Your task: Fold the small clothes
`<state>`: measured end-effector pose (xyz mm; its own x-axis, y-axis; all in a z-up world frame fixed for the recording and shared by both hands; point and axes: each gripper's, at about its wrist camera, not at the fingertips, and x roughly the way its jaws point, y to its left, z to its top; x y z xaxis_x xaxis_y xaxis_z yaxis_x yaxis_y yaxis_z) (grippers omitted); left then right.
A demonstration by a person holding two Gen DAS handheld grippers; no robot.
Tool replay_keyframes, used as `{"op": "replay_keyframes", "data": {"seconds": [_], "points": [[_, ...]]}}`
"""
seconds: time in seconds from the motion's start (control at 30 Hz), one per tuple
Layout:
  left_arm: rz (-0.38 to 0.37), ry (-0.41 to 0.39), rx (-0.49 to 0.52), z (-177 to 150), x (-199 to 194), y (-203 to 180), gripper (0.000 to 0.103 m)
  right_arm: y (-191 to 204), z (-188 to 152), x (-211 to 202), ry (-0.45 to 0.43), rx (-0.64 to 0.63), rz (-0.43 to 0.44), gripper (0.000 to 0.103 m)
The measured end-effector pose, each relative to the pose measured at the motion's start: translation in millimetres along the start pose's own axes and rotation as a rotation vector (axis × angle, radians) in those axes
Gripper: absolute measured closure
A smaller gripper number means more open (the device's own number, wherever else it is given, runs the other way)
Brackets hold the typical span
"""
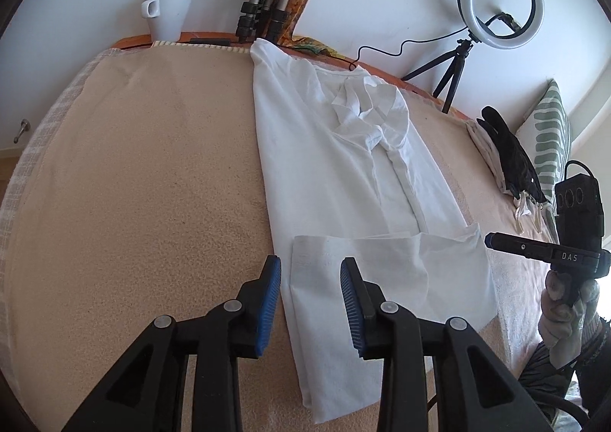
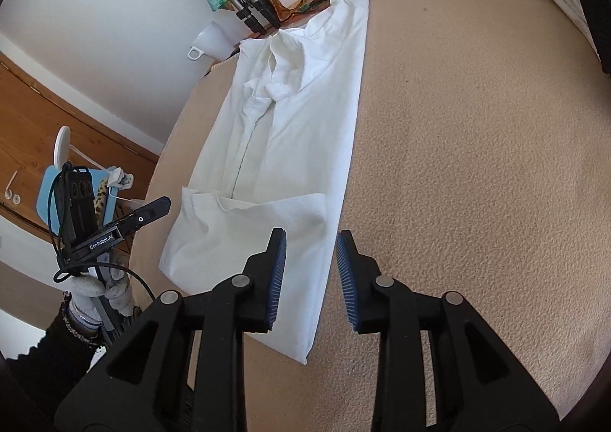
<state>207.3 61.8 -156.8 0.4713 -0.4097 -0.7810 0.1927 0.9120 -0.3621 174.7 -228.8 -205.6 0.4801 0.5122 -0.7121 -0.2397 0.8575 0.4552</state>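
A white collared shirt point(image 1: 324, 165) lies on the beige cloth-covered table point(image 1: 133, 165). It is folded lengthwise into a long strip, collar at the far end, and its near end point(image 1: 382, 271) is doubled back over itself. My left gripper point(image 1: 310, 268) hovers open over the near left corner of that doubled part, pads not pressing the fabric. In the right wrist view the same shirt point(image 2: 298, 134) runs up the frame. My right gripper point(image 2: 311, 241) stands open over its near right edge, gripping nothing. A gloved hand point(image 1: 561, 298) holds the right gripper at the table's right side.
A white mug point(image 1: 168, 12) and folded tripod legs point(image 1: 259, 12) stand at the far edge. A ring light point(image 1: 500, 0) on a small tripod is at the back right. A pile of black and white clothes point(image 1: 508, 161) and a striped pillow point(image 1: 550, 134) lie at right.
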Motion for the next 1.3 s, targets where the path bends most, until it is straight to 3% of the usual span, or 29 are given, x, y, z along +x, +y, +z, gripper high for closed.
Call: {"op": "replay_keyframes", "data": {"seconds": [0.23, 0.5, 0.67, 0.77, 0.87, 0.9, 0.97, 1.03, 1.17, 1.23, 1.3], "points": [[0.017, 0.008, 0.028, -0.5, 9.7, -2.1, 0.072, 1.8, 4.5, 11.2, 0.001, -0.028, -0.018, 0.073], [0.048, -0.030, 0.035, 0.4, 4.2, -2.2, 0.076, 14.4, 2.0, 8.6, -0.031, -0.118, -0.112, 0.073], [0.030, -0.002, 0.053, 0.9, 12.2, -3.9, 0.077, 19.5, 2.3, 13.1, -0.024, -0.140, -0.123, 0.073], [0.035, -0.004, 0.079, 1.8, 13.6, -7.5, 0.086, 19.7, 2.9, 16.0, -0.020, -0.142, -0.138, 0.073], [0.037, -0.005, 0.091, 0.2, 14.9, -8.9, 0.101, 18.9, 4.9, 17.0, -0.024, -0.139, -0.141, 0.075], [0.041, -0.009, 0.092, -0.4, 14.3, -8.6, 0.101, 18.6, 5.3, 17.2, -0.026, -0.140, -0.143, 0.077], [0.046, -0.021, 0.085, -0.9, 11.4, -7.5, 0.102, 19.4, 4.5, 17.7, -0.025, -0.148, -0.149, 0.093], [0.063, -0.041, 0.075, -1.8, 7.0, -6.8, 0.102, 22.4, 3.7, 17.2, -0.032, -0.168, -0.157, 0.096], [0.089, -0.021, 0.082, -2.5, 13.5, -5.8, 0.100, 25.7, 3.8, 24.1, -0.026, -0.203, -0.228, 0.098], [0.096, -0.008, 0.072, -1.8, 16.5, -3.3, 0.092, 26.4, 2.2, 29.7, -0.006, -0.220, -0.242, 0.098], [0.121, -0.035, 0.071, -1.2, 10.2, -3.0, 0.091, 28.0, 3.5, 25.4, -0.019, -0.216, -0.259, 0.098]]}}
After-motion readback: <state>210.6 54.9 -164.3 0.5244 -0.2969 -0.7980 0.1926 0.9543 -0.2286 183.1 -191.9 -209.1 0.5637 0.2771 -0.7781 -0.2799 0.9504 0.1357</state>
